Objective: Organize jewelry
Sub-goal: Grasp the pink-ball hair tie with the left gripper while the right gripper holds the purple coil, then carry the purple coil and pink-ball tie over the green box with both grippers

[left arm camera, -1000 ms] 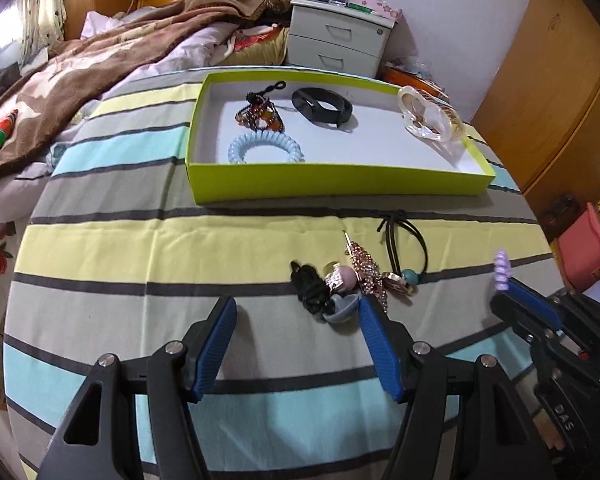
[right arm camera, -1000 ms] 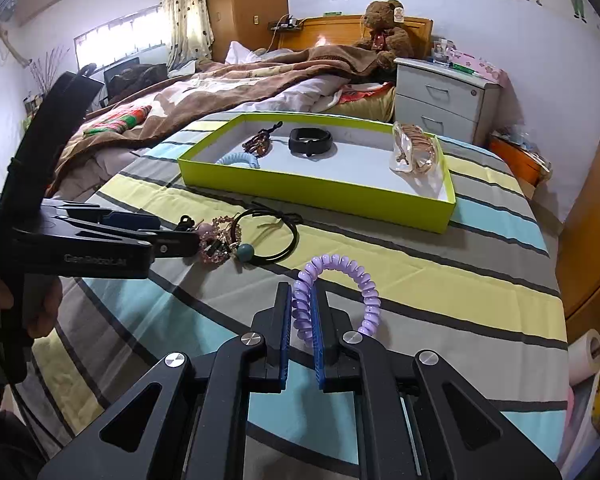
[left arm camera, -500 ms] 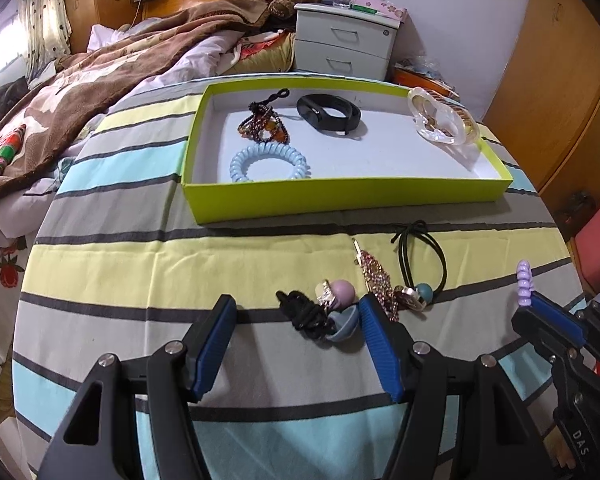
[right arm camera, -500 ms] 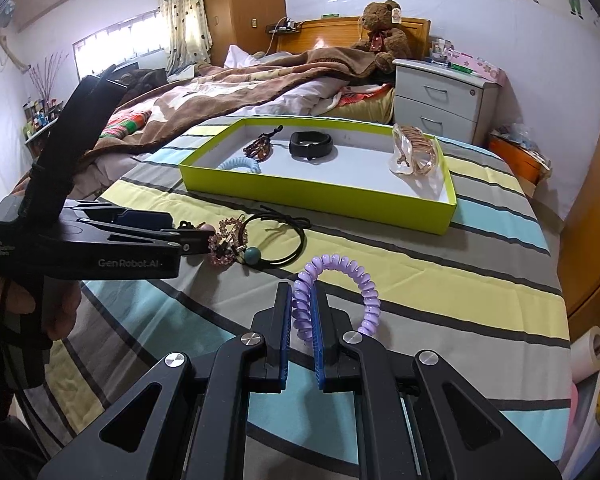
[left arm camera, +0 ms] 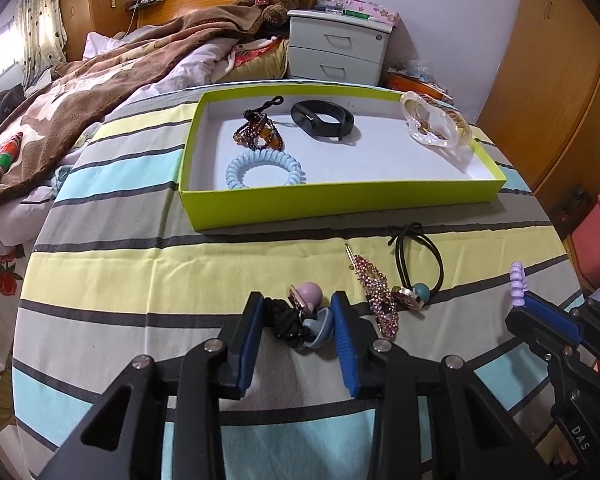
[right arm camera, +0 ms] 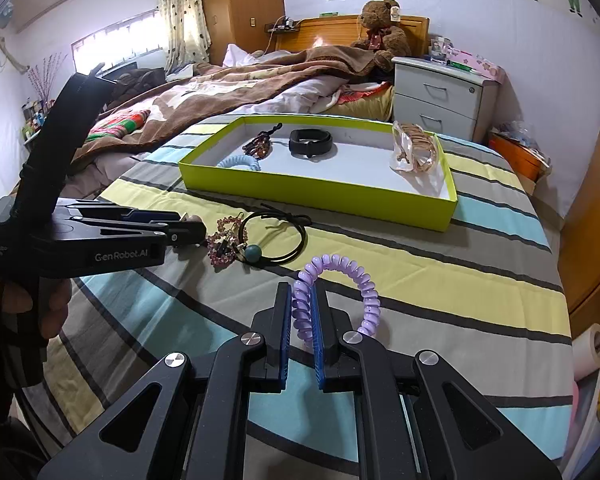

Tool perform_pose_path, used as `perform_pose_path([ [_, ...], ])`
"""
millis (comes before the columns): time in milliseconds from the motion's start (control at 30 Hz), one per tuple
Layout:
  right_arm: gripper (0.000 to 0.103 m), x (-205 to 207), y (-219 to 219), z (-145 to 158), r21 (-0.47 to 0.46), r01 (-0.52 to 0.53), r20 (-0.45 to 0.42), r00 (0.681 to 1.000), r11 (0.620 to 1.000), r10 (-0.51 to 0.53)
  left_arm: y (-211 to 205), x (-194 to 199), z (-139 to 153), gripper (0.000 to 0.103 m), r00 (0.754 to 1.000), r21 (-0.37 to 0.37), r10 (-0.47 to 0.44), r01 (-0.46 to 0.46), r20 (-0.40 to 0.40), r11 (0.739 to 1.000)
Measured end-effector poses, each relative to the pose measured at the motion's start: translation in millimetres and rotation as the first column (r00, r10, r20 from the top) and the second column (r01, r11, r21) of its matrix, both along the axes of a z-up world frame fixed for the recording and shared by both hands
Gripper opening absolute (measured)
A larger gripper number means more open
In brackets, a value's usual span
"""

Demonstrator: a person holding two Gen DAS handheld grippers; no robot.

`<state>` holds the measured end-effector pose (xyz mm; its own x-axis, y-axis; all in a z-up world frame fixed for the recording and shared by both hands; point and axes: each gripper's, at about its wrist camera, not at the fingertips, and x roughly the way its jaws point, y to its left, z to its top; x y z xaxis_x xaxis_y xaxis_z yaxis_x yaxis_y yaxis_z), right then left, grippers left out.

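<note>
My left gripper [left arm camera: 298, 320] is open, its fingers on either side of a black scrunchie with pink and blue beads [left arm camera: 302, 318] on the striped cloth. A sparkly pink hair clip [left arm camera: 374, 290] and a black elastic with a teal bead [left arm camera: 418, 264] lie just right of it. My right gripper [right arm camera: 302, 320] is shut on a purple spiral hair tie [right arm camera: 340, 280], held above the cloth. The lime-green tray [left arm camera: 340, 200] holds a blue spiral tie [left arm camera: 264, 170], a beaded bracelet [left arm camera: 258, 134], a black band [left arm camera: 322, 120] and a clear case [left arm camera: 434, 124].
The tray [right arm camera: 320, 196] sits at the far side of the round table. A bed with a brown blanket [right arm camera: 220, 84] is to the left, a nightstand [right arm camera: 440, 96] behind, wooden wardrobes to the right. A pink bin [left arm camera: 596, 236] stands off the table's right edge.
My left gripper has moved forward and narrowed so its fingers now flank the black scrunchie. My right gripper has kept hold of the purple tie with little movement.
</note>
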<state>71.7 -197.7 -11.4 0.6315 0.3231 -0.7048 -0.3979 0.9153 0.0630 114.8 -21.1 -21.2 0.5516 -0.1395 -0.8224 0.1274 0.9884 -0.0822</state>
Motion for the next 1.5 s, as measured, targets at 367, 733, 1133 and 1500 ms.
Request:
perform_pose_path([
  [367,0.010,-3,0,3,0.004,0.007,0.014,1.000,1.000,-0.007,3,-4,7,0.027,1.000,-0.015,-0.006,0.007,0.020,1.000],
  [733,0.010,-5,0,12,0.007,0.009,0.033,0.999,1.000,-0.010,8,-9,18,0.023,0.999,-0.039,-0.006,0.008,0.046,0.999],
  [1133,0.010,8,-1,32,0.001,0.018,0.069,0.997,1.000,-0.018,8,-1,38,0.023,0.997,-0.060,-0.024,0.028,0.077,0.998],
  [1500,0.010,44,5,53,0.009,0.015,0.091,0.996,1.000,-0.016,4,24,61,0.023,0.992,-0.084,-0.047,0.057,0.115,0.995],
])
